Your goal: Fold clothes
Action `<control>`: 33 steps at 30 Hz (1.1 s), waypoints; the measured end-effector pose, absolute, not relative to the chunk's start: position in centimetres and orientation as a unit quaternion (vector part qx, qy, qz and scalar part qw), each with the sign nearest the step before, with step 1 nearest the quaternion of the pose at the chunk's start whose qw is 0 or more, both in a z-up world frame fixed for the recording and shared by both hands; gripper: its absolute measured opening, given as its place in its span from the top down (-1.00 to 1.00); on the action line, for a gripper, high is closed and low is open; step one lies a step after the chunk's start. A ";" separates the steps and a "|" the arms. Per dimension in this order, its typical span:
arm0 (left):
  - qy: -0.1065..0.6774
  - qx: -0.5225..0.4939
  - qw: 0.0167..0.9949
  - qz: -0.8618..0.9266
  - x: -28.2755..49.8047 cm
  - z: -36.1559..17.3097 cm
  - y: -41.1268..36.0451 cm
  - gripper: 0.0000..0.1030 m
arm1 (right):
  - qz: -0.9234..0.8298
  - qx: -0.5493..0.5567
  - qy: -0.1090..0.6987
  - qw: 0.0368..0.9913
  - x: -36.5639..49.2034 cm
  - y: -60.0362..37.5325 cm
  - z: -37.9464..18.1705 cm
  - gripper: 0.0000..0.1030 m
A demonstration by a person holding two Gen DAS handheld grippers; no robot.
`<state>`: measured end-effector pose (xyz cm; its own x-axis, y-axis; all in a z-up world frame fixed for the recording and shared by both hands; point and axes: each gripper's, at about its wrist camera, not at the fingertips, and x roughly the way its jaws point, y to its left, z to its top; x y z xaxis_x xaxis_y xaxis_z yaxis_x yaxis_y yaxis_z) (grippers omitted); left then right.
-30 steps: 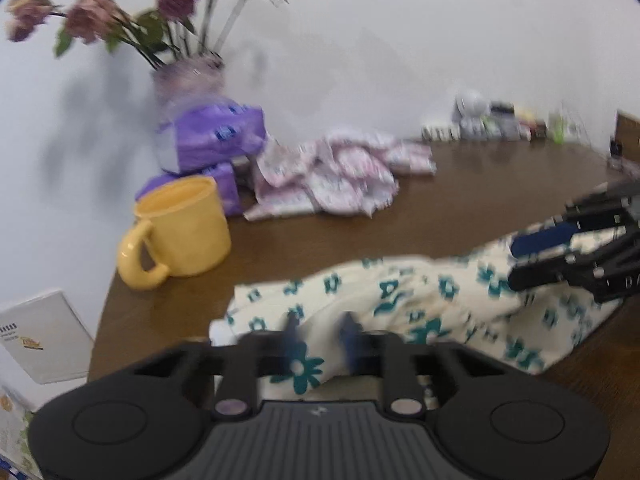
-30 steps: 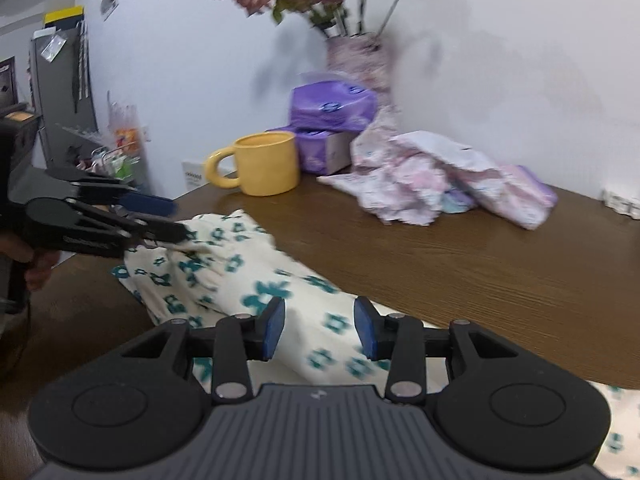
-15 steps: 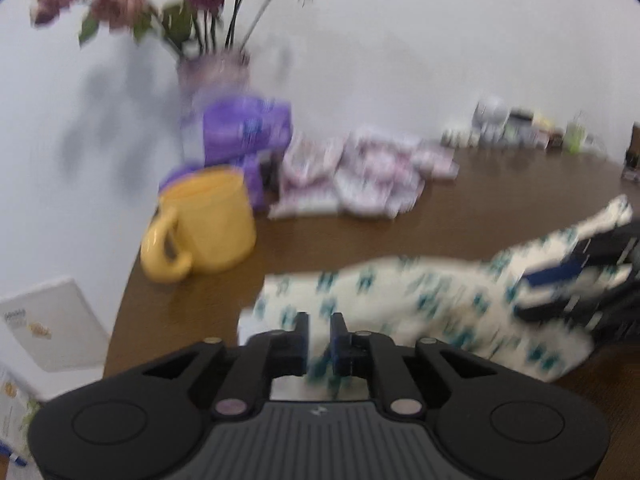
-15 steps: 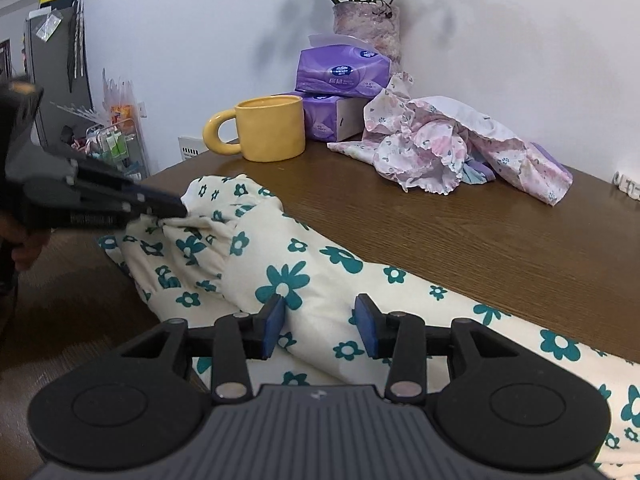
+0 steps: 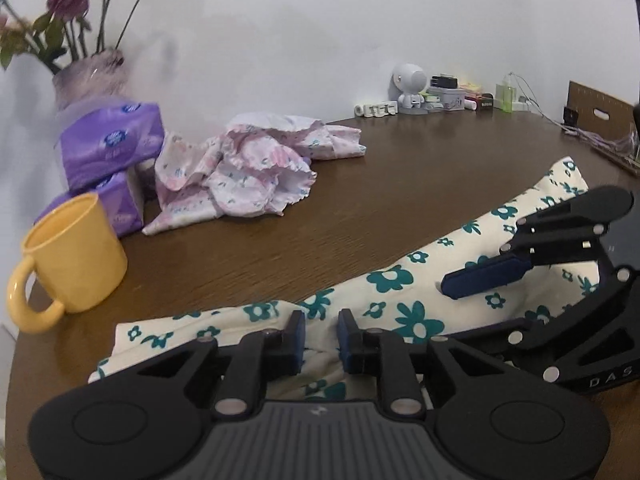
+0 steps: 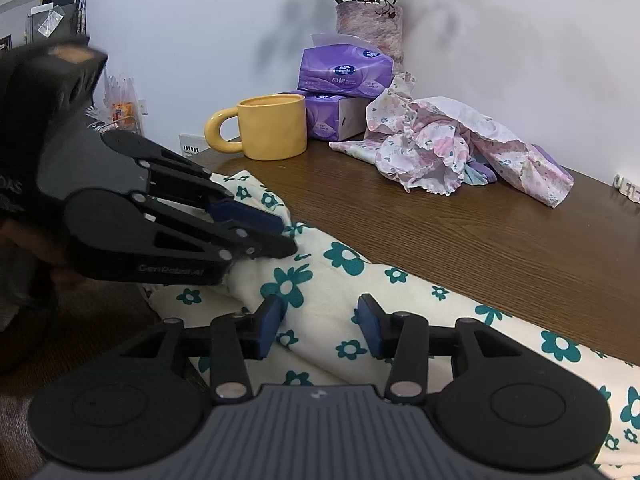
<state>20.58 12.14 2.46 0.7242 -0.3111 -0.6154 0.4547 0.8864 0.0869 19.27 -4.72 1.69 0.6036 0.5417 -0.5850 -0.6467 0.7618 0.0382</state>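
We saw a cream cloth with teal flowers (image 5: 404,292) lying bunched along the near edge of the brown surface (image 5: 360,220), its ends cut off by both views. Our left gripper (image 5: 320,338) was opening, a fold between its parted pads. Our right gripper (image 6: 320,326) was opening too, straddling the cloth without pinching it. The yellow mug (image 6: 272,126) looked empty, though its bottom stayed hidden. The flowers in the vase (image 6: 370,28) were cropped.

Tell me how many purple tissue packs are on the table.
2. One purple tissue pack sits stacked on the other, behind the yellow mug and in front of the vase. Others may be hidden behind the pink garment.
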 end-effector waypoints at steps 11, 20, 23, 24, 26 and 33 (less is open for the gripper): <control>0.302 0.065 0.942 -0.133 20.3 2.5 15.1 0.57 | 0.336 -0.094 0.294 0.890 19.0 -4.5 1.7 0.07; 0.292 0.075 0.943 -0.143 20.3 4.8 18.2 0.30 | 0.337 -0.098 0.294 0.889 18.9 -4.4 1.7 0.02; 0.296 0.134 0.932 -0.161 21.1 5.7 18.5 0.13 | 0.338 -0.100 0.294 0.889 18.9 -4.3 1.7 -0.01; 0.305 0.146 0.926 -0.169 21.7 5.7 18.6 0.13 | 0.338 -0.101 0.293 0.889 18.9 -4.3 1.7 -0.02; 0.321 0.157 0.916 -0.182 22.9 5.5 18.9 0.13 | 0.338 -0.102 0.293 0.888 18.8 -4.3 1.7 -0.03; 0.351 0.109 0.903 -0.224 26.3 3.2 20.7 0.12 | 0.333 -0.102 0.289 0.892 18.6 -4.2 1.7 -0.04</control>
